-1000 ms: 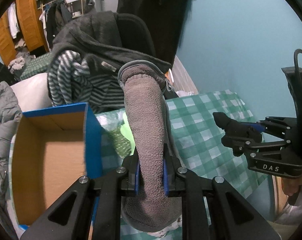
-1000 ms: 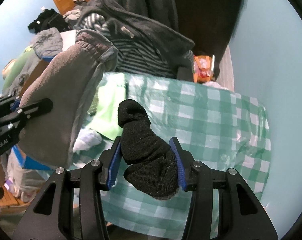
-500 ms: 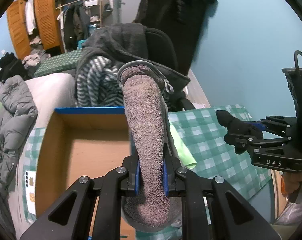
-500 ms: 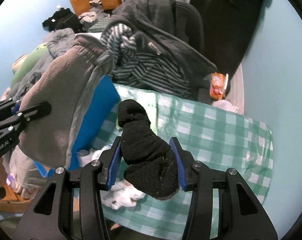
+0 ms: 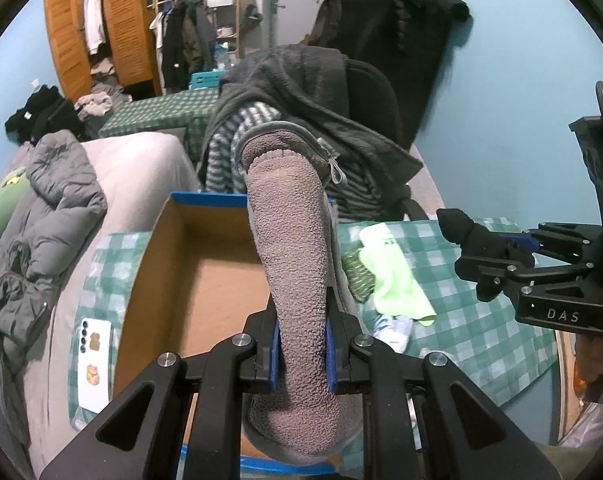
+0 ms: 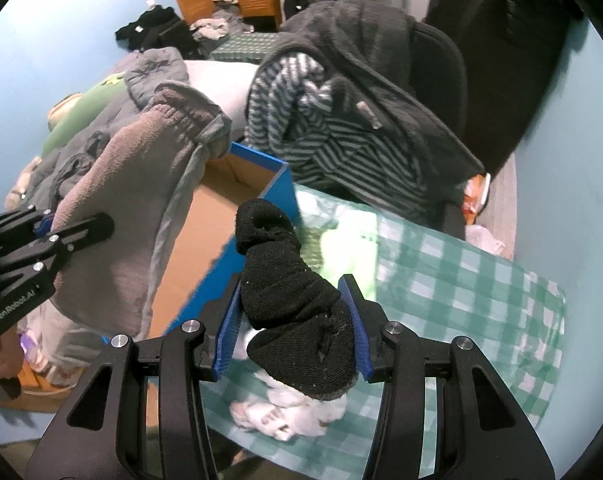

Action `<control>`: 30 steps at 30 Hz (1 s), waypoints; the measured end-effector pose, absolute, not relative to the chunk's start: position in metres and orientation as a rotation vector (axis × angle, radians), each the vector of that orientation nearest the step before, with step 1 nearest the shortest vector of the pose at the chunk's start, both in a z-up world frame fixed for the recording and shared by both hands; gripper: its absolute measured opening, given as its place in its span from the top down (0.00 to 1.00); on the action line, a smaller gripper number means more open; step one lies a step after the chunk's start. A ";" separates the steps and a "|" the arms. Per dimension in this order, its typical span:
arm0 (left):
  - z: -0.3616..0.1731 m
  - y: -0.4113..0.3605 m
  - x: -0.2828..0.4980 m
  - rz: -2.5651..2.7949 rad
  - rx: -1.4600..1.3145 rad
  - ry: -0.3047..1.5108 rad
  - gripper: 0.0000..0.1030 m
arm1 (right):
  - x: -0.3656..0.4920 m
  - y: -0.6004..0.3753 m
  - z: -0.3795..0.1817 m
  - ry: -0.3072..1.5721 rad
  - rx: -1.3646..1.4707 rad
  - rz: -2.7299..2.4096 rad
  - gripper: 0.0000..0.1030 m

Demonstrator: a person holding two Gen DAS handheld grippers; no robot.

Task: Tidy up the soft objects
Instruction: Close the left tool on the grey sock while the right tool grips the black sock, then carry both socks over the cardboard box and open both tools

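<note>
My left gripper [image 5: 301,354] is shut on a grey fleece garment [image 5: 293,264] and holds it above an open cardboard box with blue rim [image 5: 205,280]. It also shows in the right wrist view [image 6: 113,224]. My right gripper [image 6: 291,330] is shut on a black sock [image 6: 285,280], held over the green checked table [image 6: 461,280] just right of the box [image 6: 221,208]. The sock also shows in the left wrist view [image 5: 465,234]. A lime green cloth [image 5: 393,276] and a white sock [image 6: 285,416] lie on the table.
A chair draped with a dark fleece and striped top [image 5: 301,120] stands behind the table. A bed with a grey jacket [image 5: 41,216] lies to the left. A white phone [image 5: 95,360] lies left of the box. A blue wall is on the right.
Both grippers have moved left with their loads. The box now sits under the grey garment, and the black sock is closer to the box's right wall.
</note>
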State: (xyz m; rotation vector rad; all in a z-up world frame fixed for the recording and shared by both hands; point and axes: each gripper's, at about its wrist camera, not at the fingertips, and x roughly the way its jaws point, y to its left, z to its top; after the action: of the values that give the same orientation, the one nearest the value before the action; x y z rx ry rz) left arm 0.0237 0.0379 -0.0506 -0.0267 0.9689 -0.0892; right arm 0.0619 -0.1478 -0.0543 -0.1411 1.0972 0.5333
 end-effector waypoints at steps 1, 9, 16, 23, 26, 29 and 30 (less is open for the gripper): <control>-0.051 0.043 0.022 -0.083 -0.029 0.970 0.84 | 0.062 -0.141 -0.055 1.097 -0.144 0.544 0.54; -0.058 0.073 0.017 -0.037 -0.033 0.980 0.84 | 0.066 -0.096 -0.058 1.101 -0.175 0.611 0.54; -0.071 0.097 0.014 -0.005 -0.047 0.999 0.84 | 0.068 -0.061 -0.063 1.112 -0.205 0.652 0.54; -0.084 0.114 0.013 0.012 -0.067 1.018 0.84 | 0.071 -0.036 -0.072 1.125 -0.227 0.671 0.54; -0.088 0.119 0.015 0.015 -0.073 1.024 0.84 | 0.073 -0.029 -0.077 1.134 -0.232 0.674 0.54; -0.092 0.123 0.015 0.015 -0.071 1.032 0.83 | 0.074 -0.023 -0.081 1.148 -0.230 0.675 0.54; -0.093 0.123 0.016 0.015 -0.071 1.035 0.83 | 0.074 -0.021 -0.082 1.150 -0.230 0.675 0.54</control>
State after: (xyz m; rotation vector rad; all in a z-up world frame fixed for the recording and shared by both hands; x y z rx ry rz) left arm 0.0160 0.1234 -0.0933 -0.0713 1.0346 0.0149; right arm 0.0742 -0.0215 -0.0823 -0.2301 1.1503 0.6753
